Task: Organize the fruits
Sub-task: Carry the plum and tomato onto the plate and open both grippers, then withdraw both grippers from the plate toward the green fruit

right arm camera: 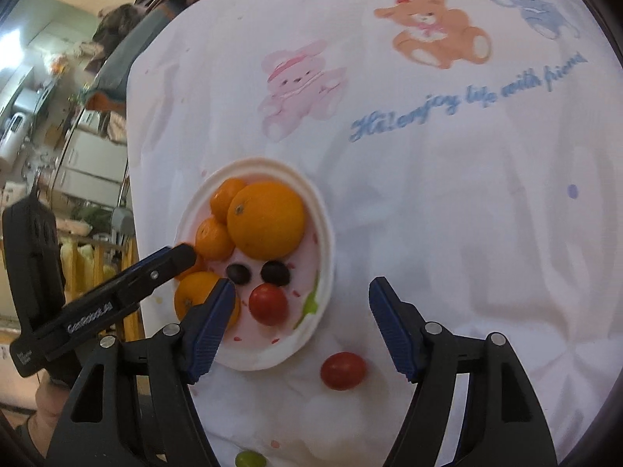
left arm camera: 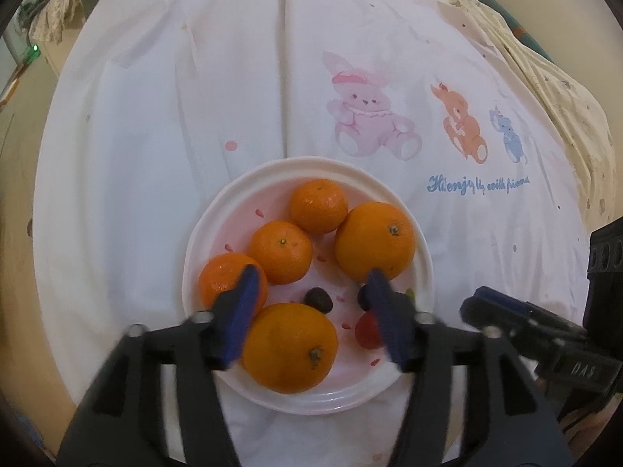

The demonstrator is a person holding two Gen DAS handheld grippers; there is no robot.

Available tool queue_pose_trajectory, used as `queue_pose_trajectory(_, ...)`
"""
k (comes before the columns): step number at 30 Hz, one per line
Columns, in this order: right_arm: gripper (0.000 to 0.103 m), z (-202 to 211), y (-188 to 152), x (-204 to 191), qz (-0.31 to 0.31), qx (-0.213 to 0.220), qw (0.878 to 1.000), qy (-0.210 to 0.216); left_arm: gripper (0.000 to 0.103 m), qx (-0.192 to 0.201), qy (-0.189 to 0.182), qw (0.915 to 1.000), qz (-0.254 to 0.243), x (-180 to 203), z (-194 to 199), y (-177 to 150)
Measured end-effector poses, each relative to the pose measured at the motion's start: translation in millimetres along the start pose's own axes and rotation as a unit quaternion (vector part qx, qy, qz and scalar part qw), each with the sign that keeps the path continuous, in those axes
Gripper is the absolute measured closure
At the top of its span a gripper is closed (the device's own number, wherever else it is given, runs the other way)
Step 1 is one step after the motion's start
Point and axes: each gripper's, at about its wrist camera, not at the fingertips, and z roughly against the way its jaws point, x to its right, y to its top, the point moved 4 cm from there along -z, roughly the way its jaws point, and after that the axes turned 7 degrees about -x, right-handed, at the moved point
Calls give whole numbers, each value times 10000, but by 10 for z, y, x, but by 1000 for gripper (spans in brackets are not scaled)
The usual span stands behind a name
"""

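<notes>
On the white cloth (right arm camera: 447, 214), a red tomato (right arm camera: 343, 370) lies between the wide-spread right gripper (right arm camera: 303, 286).

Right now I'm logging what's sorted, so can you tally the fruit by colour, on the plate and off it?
Orange: 5, e.g. the big orange
Red: 2, one tomato on the plate, one on the cloth
Dark: 2
Green: 1
Total: 10

Your left gripper (left arm camera: 311, 311) sits low and centre in its own view, blue-padded fingers (left arm camera: 241, 311) spread wide apart with nothing clamped. Your right gripper (right arm camera: 301, 327) fills the bottom of its view, jaws gaping too, empty. At the lower left there, your left gripper's black finger pokes in diagonally.
</notes>
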Motion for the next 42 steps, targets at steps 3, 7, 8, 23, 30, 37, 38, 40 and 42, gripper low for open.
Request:
queue_pose_trajectory(3, 27, 75, 32, 27, -100, 100, 9999, 73, 22, 130, 38, 9999, -66, 17, 46, -5)
queue_pose_trajectory(7, 18, 186, 40, 18, -100, 294, 9995, 62, 22, 117, 50, 9999, -80, 3, 67, -28)
queue_pose_trajectory(8, 18, 192, 29, 15, -93, 305, 9995, 62, 22, 131, 47, 9999, -70, -6, 78, -37)
queue_pose_trajectory(23, 18, 338, -170, -70, 166, 324, 9992, -175, 22, 527, 105, 9986, -32, -56, 465, -272)
queue_pose_trajectory(30, 18, 437, -395, -43, 234, 302, 9990, -234, 22, 460, 26, 9989, -14, -67, 548, -572)
queue_pose_trajectory(37, 18, 506, -597, 14, 109, 316, 9992, -230, 22, 408, -29, 9992, -48, -44, 608, -878)
queue_pose_trajectory(38, 18, 517, -625, 26, 80, 322, 9992, -227, 22, 366, -57, 9993, -38, -48, 599, -913)
queue_pose_trajectory(40, 18, 529, -668, 38, 46, 337, 9991, -252, 22, 334, -44, 9994, -24, -51, 592, -992)
queue_pose_trajectory(42, 18, 546, -717, 42, 29, 357, 9990, -265, 22, 354, 21, 9994, -33, -50, 599, -1060)
